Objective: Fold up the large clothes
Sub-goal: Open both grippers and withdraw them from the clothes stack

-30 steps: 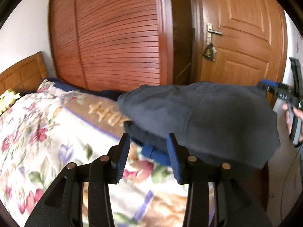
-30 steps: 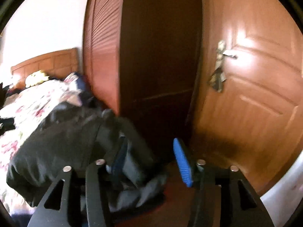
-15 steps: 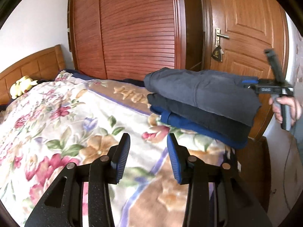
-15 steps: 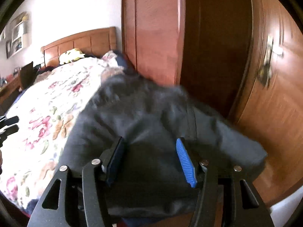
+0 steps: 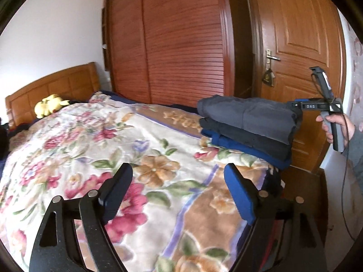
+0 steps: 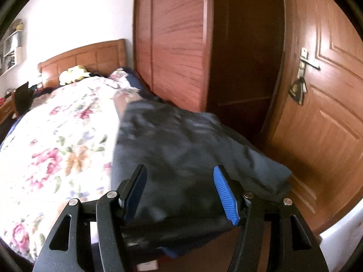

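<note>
Right claw (image 6: 180, 192) sits nearer the stack of 3 folded clothes (image 5: 247, 124) at the bed's (image 5: 158, 181) far right corner, jaws opening, gripping nothing; left claw (image 5: 178, 192) is also opening, empty, stack lying far right of it.

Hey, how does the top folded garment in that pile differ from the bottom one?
The top garment is grey; the bottom garment is bright blue. The grey one shows its whole upper face, while the blue one shows only its edge, pressed under the dark middle garment. Both are folded flat in one pile at the corner of the floral blanket.
</note>
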Tool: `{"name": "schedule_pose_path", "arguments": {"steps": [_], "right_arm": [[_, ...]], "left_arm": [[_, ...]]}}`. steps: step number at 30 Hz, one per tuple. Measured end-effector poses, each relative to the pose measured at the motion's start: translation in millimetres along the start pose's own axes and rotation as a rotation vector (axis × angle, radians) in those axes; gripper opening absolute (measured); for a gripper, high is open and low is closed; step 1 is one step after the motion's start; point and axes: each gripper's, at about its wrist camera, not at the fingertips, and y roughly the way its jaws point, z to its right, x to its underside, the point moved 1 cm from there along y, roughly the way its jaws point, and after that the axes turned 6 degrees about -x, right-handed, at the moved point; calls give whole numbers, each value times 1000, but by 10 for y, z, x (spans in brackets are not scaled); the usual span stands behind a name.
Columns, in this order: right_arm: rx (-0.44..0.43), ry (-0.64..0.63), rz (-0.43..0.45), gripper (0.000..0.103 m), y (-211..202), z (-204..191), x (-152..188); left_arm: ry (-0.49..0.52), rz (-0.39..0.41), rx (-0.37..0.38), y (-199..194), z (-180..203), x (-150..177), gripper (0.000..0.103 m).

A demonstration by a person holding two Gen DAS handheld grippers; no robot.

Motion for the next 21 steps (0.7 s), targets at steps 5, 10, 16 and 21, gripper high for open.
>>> {"name": "schedule_pose_path", "arguments": {"steps": [5, 10, 16, 21], "right_arm": [[-63, -45, 12, 70, -184, -465, 258], [-172, -93, 21, 73, -319, -1005, 593], [-285, -95, 15, 73, -291, -1456, 873], [-365, -128, 4, 73, -288, -1808, 1020]], "left_arm": [[-40, -9, -54, -280, -185, 126, 85], [-89, -32, -138, -502, -353, 342, 85], [-156, -72, -221, -696, -553, 637, 85], [-211, -123, -296, -791, -684, 935, 85]]}}
